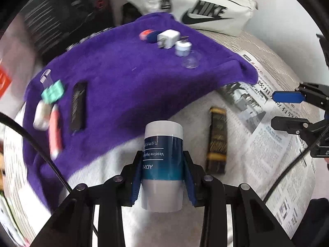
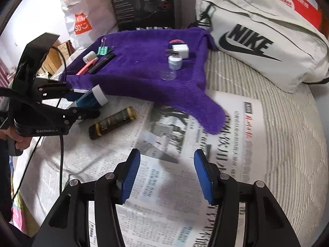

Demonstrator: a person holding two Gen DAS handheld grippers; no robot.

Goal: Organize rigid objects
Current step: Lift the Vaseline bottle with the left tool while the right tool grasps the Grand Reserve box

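Left wrist view, purple fleece towel (image 1: 127, 86): lay spread over newspaper (image 1: 267, 148), carrying small items.
White-and-blue Vaseline tube (image 1: 162, 164): was clamped in the left claw (image 1: 162, 177), raised above the towel's near edge.
Right claw (image 2: 167, 177): hung wide apart, gripping nothing, over the newspaper.
Dark gold-banded tube (image 1: 218, 140): lay on paper beside the towel.

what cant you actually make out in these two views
- White and blue Vaseline tube: bottom end hidden behind the left gripper, left wrist view.
- Mint binder clip and pink pen: motion-blurred, left wrist view.
- Black and gold tube: label too blurred to read, right wrist view.
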